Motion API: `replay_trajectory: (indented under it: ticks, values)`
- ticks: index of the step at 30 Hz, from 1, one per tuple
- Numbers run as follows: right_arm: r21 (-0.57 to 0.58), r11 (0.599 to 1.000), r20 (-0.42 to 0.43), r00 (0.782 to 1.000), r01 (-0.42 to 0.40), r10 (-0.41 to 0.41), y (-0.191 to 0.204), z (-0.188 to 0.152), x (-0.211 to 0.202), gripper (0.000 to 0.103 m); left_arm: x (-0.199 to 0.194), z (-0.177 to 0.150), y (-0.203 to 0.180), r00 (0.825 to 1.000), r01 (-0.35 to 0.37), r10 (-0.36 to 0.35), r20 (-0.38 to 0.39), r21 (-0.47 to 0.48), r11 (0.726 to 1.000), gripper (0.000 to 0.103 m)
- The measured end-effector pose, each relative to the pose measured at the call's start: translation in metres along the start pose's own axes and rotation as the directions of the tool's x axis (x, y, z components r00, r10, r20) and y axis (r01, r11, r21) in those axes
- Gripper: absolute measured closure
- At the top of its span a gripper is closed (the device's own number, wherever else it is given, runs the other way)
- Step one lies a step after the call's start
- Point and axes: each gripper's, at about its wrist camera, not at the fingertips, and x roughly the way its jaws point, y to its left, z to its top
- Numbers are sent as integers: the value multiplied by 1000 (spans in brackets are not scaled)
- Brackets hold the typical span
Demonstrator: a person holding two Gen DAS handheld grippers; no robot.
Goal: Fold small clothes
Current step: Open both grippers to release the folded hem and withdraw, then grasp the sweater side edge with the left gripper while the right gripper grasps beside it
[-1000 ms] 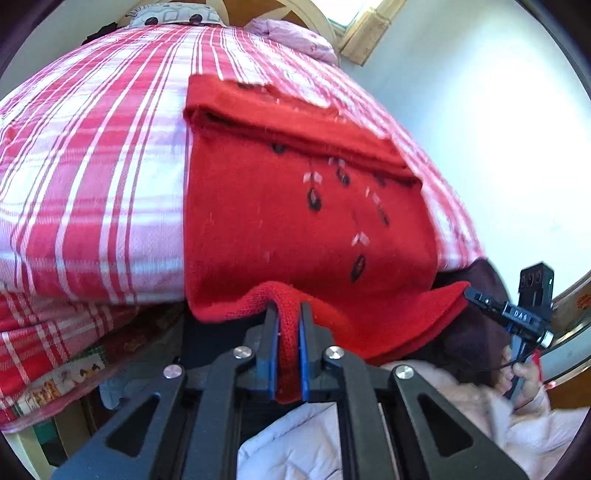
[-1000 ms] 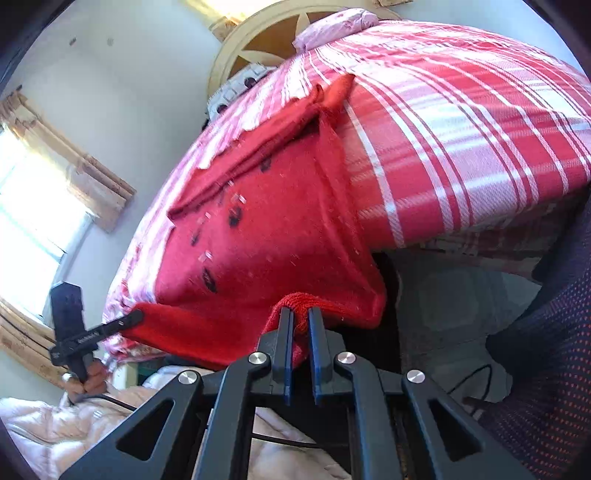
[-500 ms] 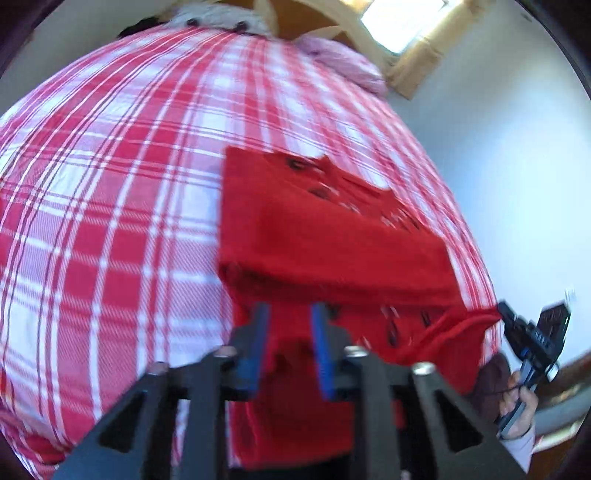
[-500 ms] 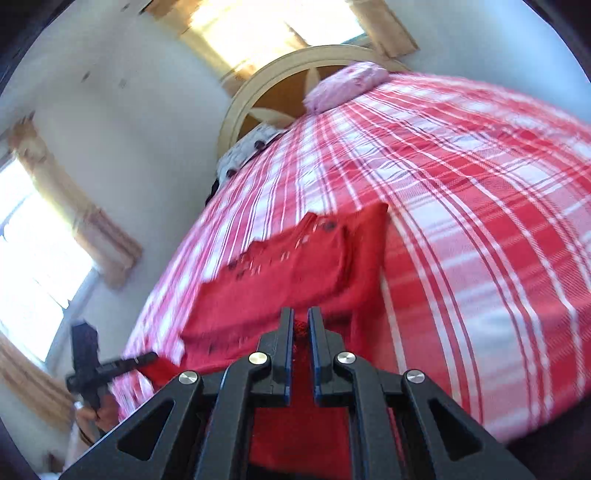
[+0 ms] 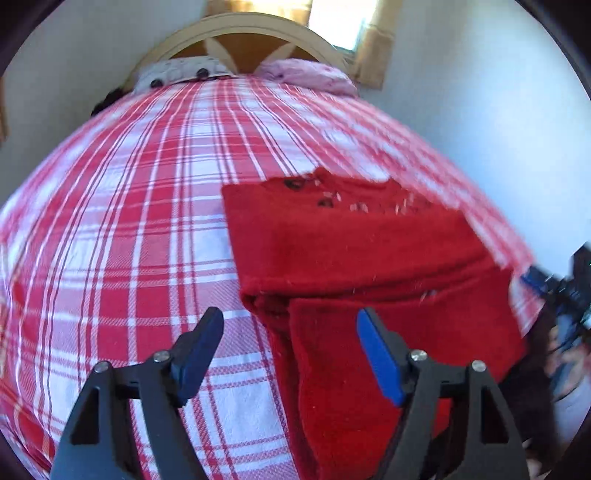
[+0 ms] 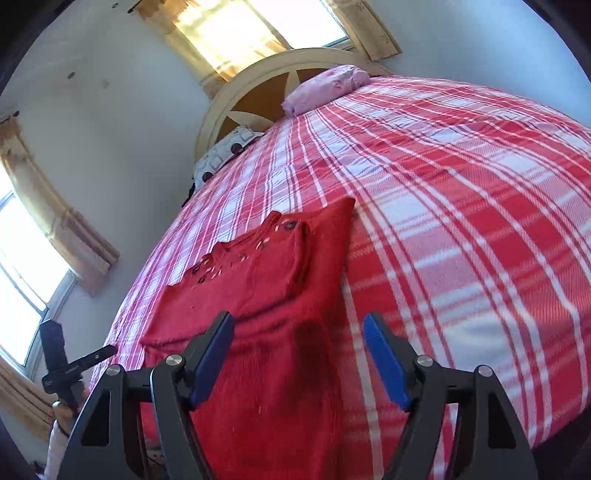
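Observation:
A red knit garment (image 5: pixel 351 251) with dark and pale marks near its neckline lies folded on the plaid bed cover (image 5: pixel 129 221). Its lower part is doubled up over the upper part. My left gripper (image 5: pixel 290 317) hovers over the fold's near left corner. Its jaws are opening, and the pads press on nothing. In the right wrist view the same garment (image 6: pixel 258 280) lies flat on the cover. My right gripper (image 6: pixel 298 319) stands just above its near right part. Those jaws are opening too, with only cloth lying below them.
The bed runs away to a curved wooden headboard (image 5: pixel 240 33), with a pink pillow (image 5: pixel 306 74) and a spotted pillow (image 5: pixel 177 72) against it. A white wall (image 5: pixel 480 110) stands close along the garment's side. Bare plaid cover (image 6: pixel 461 221) spreads wide on the other side.
Both grippers carried the garment's hanging hem up from the bed's edge and over its upper part. Then each let go: shut on the hem before, jaws wide now.

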Motion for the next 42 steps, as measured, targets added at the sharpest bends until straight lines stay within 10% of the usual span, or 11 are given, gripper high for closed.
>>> replay_trajectory:
  ticks: [13,18,21,30,42]
  values:
    - [-256,956,-22,987,147,-158,28,-20,38,31,42,-14,-15,997,-6,5,-72,-7,1000,26]
    - [-325,928,-41,978,180,-204,39,-28,55,82,37,-14,-12,997,32,-34,-74,-23,999,41]
    - [-346,917,5,978,199,-210,45,-33,46,86,37,-12,-9,997,29,-30,-71,-17,999,56]
    - [-355,916,-11,979,188,-205,44,-39,47,86,40,-5,-9,998,-43,42,-42,-8,999,49]
    - [-341,923,-20,980,178,-197,41,-38,50,86,43,-9,-16,996,72,-73,-50,-18,997,50]
